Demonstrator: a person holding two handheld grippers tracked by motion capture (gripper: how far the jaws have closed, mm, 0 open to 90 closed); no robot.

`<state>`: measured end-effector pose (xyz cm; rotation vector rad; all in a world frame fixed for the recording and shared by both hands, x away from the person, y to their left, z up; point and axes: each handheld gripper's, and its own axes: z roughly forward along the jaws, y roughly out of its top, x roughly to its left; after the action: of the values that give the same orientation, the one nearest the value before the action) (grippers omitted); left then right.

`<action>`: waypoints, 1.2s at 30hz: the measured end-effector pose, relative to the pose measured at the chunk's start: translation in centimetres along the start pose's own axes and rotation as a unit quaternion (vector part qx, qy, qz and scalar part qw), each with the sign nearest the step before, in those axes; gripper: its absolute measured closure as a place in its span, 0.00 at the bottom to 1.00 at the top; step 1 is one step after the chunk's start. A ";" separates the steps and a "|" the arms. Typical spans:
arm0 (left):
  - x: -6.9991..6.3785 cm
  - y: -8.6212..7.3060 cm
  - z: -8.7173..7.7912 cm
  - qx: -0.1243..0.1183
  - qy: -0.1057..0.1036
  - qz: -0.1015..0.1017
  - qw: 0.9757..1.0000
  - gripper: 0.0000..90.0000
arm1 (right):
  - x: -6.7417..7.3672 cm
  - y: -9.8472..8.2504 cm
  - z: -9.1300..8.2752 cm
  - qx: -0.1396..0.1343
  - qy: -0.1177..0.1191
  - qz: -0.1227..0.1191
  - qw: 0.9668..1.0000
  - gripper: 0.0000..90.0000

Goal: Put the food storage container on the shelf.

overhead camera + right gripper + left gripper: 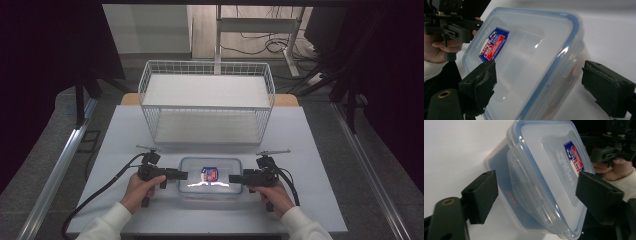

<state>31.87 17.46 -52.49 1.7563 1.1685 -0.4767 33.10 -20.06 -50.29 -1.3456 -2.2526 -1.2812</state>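
A clear plastic food box [210, 184] with a blue-sealed lid and a red-and-blue label [211, 174] lies flat on the white table near its front edge. My left gripper [184, 175] points at the box's left end and my right gripper [232, 178] at its right end. In the left gripper view the box [544, 170] lies between my open jaws, and the pads stand off its sides. The right gripper view shows the same: the lid [529, 62] lies between wide jaws, and a gap shows at the right pad [606, 92]. A hand holds each gripper.
A white wire two-tier rack [207, 100] stands behind the box at the middle of the table [125, 135]. Bare tabletop lies to the left and right of the box. Black cables trail from both grippers toward the front edge.
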 end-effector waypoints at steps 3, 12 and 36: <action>-0.2 0.0 0.1 0.004 -0.008 -0.004 1.000 0.30 | 0.0 -0.2 0.4 0.012 0.007 0.014 1.000 0.16; -0.8 -0.2 -0.4 0.005 0.010 -0.006 1.000 0.42 | 0.2 -0.5 -1.0 -0.005 0.003 0.033 0.999 0.39; -3.0 -1.4 -1.8 -0.018 0.025 0.026 0.999 0.56 | 1.7 -1.5 -2.9 -0.042 0.003 0.042 0.998 0.55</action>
<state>28.98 17.61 -50.11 1.7720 1.1560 -0.3798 30.27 -21.59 -48.42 -1.4455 -2.1355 -1.3646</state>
